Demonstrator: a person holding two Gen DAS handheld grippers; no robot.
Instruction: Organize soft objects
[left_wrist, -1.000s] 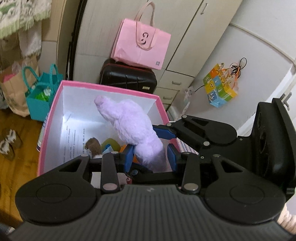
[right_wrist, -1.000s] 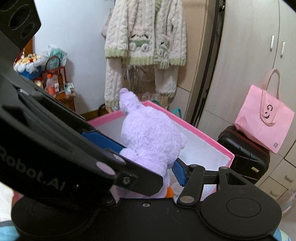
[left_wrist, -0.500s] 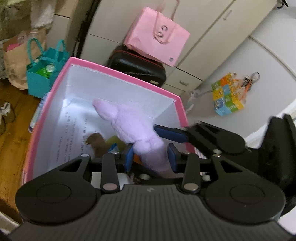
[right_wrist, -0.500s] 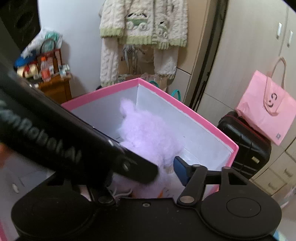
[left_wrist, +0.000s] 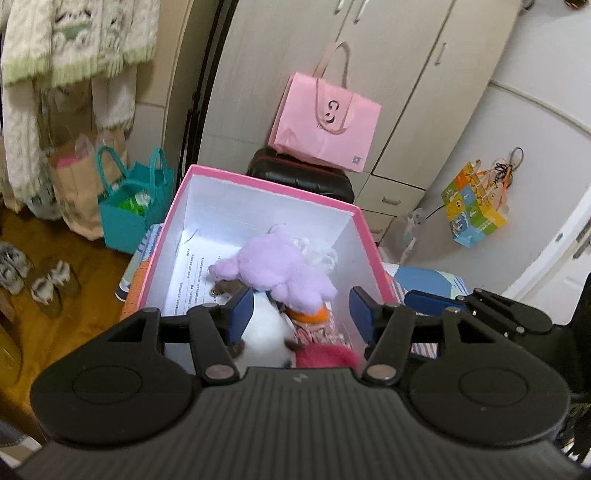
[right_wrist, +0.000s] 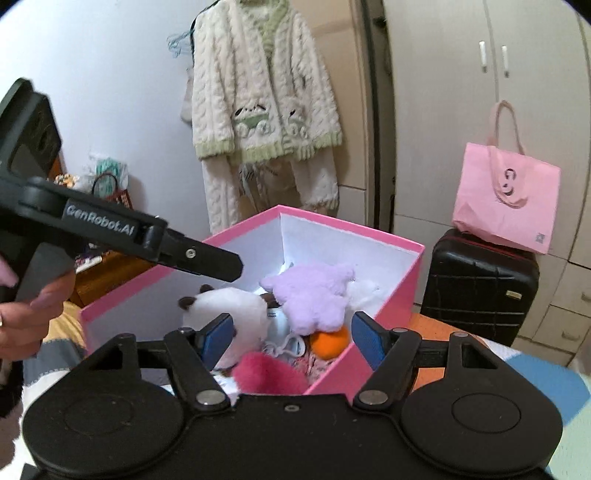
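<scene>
Purple plush lying in pink box at frame centre. Left tool opening, empty; right tool wide, gripping nothing.

the pink box is open at the top, so a gripper can come down into it from above. its floor is mostly filled: the purple plush lies mid-box on the other toys, a white plush against the near-left wall. bare floor shows only at the far-left corner of the box. behind the box, a black suitcase and pink bag block the way.
</scene>
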